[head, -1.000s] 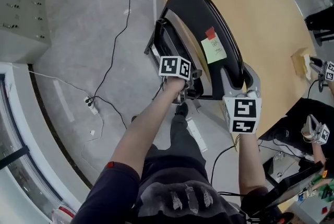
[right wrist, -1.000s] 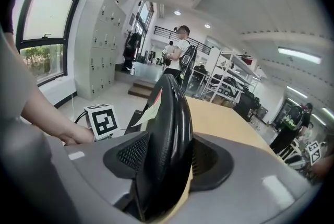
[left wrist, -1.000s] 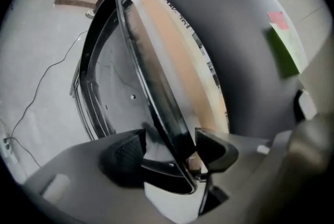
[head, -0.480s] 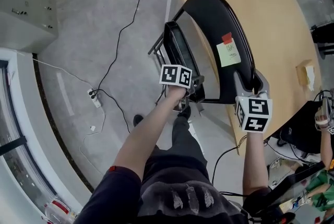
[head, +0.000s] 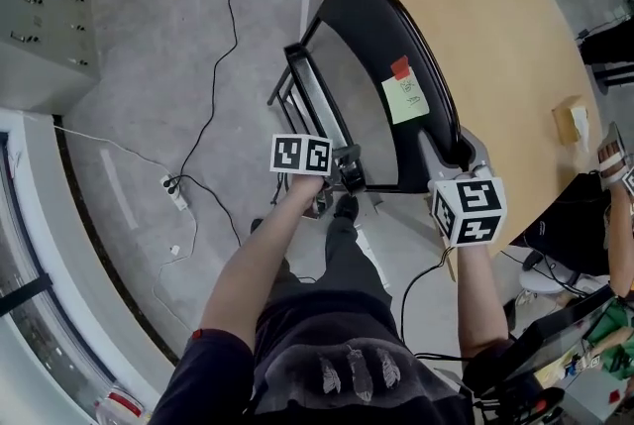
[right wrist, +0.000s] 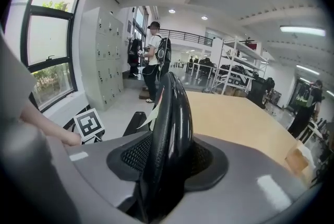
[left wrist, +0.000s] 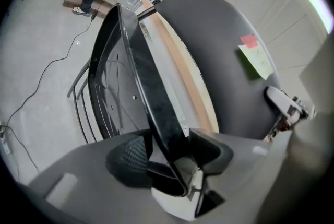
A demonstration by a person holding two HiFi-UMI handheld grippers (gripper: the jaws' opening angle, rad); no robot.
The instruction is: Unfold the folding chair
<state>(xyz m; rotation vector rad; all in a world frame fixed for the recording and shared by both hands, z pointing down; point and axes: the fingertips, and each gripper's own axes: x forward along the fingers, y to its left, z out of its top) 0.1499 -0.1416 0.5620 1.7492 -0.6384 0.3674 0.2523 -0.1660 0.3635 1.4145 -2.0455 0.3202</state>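
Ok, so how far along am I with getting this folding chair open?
Early. Done: both grips are set, and the jaws have just been closing. The left gripper clamps the seat at its edge, and the right gripper clamps the backrest. In hand: only a narrow gap shows between seat and backrest, so the spread has barely begun. Left: swing the seat down flat.
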